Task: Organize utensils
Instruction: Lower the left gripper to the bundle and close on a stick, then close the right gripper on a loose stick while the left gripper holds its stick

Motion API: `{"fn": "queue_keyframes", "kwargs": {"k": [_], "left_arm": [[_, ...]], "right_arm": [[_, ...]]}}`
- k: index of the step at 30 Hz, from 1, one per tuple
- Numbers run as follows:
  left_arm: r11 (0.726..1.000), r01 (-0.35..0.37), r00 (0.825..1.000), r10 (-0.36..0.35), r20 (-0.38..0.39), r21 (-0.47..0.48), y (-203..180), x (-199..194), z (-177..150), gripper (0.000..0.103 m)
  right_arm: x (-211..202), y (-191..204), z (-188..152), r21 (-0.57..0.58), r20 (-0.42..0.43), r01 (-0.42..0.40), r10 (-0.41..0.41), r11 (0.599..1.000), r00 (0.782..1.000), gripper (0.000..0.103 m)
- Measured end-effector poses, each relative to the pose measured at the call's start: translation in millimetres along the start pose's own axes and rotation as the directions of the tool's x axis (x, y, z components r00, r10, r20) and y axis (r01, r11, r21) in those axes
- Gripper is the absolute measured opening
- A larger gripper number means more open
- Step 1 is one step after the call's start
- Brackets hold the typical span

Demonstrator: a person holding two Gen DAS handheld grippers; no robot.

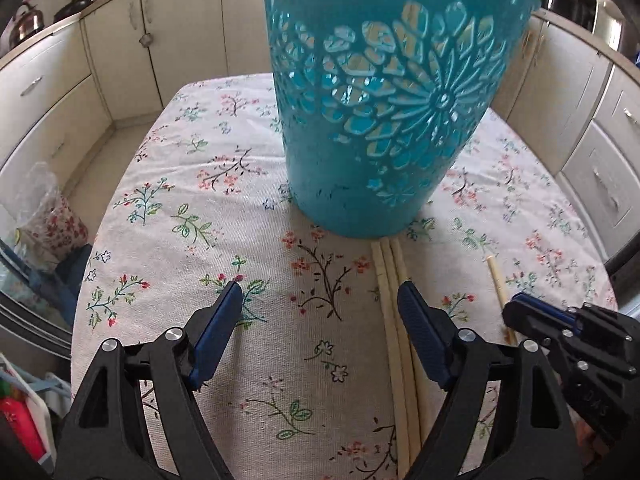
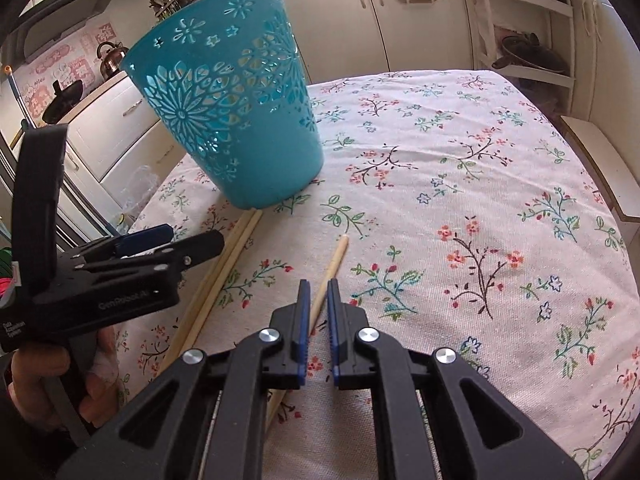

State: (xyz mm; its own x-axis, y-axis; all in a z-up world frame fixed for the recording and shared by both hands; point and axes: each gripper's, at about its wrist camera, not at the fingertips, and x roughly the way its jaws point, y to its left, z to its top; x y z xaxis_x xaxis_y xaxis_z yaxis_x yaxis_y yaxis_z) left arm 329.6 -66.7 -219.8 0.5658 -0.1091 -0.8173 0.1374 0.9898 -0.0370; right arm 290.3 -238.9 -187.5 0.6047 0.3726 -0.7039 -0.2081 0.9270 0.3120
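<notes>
A teal cut-out basket (image 1: 380,120) (image 2: 232,112) stands on the flower-print tablecloth (image 1: 180,168) (image 2: 480,208). Three pale chopsticks (image 1: 386,280) (image 2: 224,264) lie side by side, with their far ends at the basket's base. My left gripper (image 1: 319,292) (image 2: 188,238) is open above the cloth. Its right finger (image 1: 420,328) sits over this bundle, and nothing is between its pads. A single chopstick (image 1: 496,280) (image 2: 336,256) lies apart to the right. My right gripper (image 2: 318,300) (image 1: 520,304) is shut on it near its middle.
Cream cabinets (image 1: 120,52) ring the table on all sides. A kettle (image 2: 110,56) stands on the counter. A plastic bag with printed cloth (image 1: 48,216) sits off the table's left edge. A white shelf rack with pans (image 2: 528,40) stands at the far right.
</notes>
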Motion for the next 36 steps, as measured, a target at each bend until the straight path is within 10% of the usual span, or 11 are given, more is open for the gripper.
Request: {"fn": "queue_keyframes", "kwargs": {"k": [11, 20, 28, 31, 36], "left_arm": [[0.997, -0.076, 0.997, 0.076, -0.013, 0.013, -2.9, 1.7, 0.3, 0.071], [0.997, -0.068, 0.998, 0.068, 0.018, -0.036, 3.4, -8.7, -4.9, 0.034], [0.998, -0.050, 0.999, 0.050, 0.000, -0.045, 6.5, -2.9, 5.2, 0.033], [0.999, -0.007, 1.000, 0.008, 0.007, -0.045, 9.1, -3.5, 4.6, 0.013], [0.998, 0.018, 1.000, -0.019, -0.004, -0.058, 14.3, -5.2, 3.5, 0.011]], "right_arm": [[-4.5, 4.8, -0.9, 0.015, -0.001, -0.006, 0.006, 1.000, 1.000, 0.009], [5.8, 27.0, 10.0, -0.125, -0.051, 0.049, -0.056, 0.991, 0.997, 0.009], [7.4, 22.4, 13.3, -0.115, -0.076, 0.027, -0.036, 0.993, 0.996, 0.009], [7.6, 28.7, 12.0, -0.163, -0.096, -0.013, -0.003, 0.987, 0.995, 0.009], [7.3, 24.3, 14.1, -0.128, -0.110, -0.020, 0.005, 0.992, 0.994, 0.009]]}}
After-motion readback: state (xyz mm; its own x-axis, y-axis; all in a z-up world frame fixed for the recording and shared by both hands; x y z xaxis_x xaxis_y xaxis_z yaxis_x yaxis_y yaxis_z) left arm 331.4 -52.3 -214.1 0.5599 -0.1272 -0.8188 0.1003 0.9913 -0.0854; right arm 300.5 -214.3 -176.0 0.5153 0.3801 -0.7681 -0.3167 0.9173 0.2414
